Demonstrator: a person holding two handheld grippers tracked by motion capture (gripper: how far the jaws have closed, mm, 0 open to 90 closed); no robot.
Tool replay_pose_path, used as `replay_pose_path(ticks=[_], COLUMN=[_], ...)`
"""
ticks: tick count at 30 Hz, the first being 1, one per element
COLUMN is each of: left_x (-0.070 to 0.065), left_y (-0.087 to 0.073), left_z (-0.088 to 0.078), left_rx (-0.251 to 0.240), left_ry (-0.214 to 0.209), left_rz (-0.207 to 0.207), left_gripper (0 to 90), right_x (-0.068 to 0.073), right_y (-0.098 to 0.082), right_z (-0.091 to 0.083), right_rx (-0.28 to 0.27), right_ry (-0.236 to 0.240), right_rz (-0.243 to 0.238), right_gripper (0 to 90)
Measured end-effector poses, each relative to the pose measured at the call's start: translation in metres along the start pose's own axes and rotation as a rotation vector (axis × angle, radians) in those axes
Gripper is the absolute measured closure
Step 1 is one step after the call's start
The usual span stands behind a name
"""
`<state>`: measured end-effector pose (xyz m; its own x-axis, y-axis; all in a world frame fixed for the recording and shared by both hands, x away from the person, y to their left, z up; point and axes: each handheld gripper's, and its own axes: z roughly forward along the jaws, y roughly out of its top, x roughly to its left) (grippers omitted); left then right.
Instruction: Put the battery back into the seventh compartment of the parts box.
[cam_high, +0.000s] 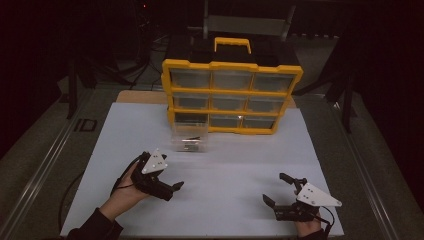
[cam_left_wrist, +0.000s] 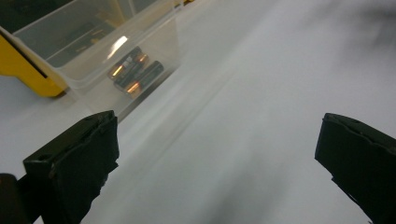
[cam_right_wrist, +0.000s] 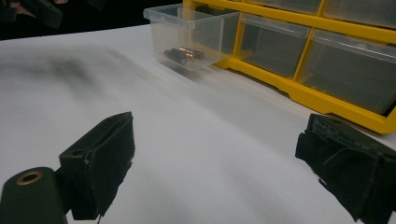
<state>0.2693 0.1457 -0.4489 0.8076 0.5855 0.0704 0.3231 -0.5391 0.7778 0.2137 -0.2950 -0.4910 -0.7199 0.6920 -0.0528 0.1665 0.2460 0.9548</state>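
A yellow organizer cabinet (cam_high: 232, 92) with clear drawers stands at the back of the white table. One clear drawer (cam_high: 189, 137) is pulled out and rests on the table in front of the cabinet's lower left slot. It holds a few dark batteries (cam_left_wrist: 135, 73), also seen as batteries (cam_right_wrist: 183, 53) inside the drawer (cam_right_wrist: 196, 32). My left gripper (cam_high: 172, 190) hovers low, in front of and left of the drawer, open and empty. My right gripper (cam_high: 276, 189) sits near the front right, open and empty. The jaws of both stand wide apart, left gripper (cam_left_wrist: 215, 154) and right gripper (cam_right_wrist: 219, 163).
The white table top (cam_high: 225, 165) stretches between the two grippers and the drawer. The cabinet (cam_right_wrist: 299, 88) has its other drawers shut and a yellow handle (cam_high: 232, 44) on top. Dark floor and metal stands surround the table.
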Motion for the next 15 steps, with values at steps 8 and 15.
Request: replay_pose_path(ticks=[8,15], left_x=[-0.005,0.0], left_y=[-0.017,-0.036], left_z=[-0.003,-0.001], left_rx=[-0.037,-0.034], left_ry=[0.025,0.048], left_rz=[-0.018,-0.065], left_gripper=[0.0,0.0], right_x=[0.0,0.0], right_y=[0.0,0.0], right_z=[0.0,0.001], right_rx=[0.0,0.003], right_ry=[0.0,0.001], right_rz=[0.0,0.0], right_gripper=[9.2,9.2])
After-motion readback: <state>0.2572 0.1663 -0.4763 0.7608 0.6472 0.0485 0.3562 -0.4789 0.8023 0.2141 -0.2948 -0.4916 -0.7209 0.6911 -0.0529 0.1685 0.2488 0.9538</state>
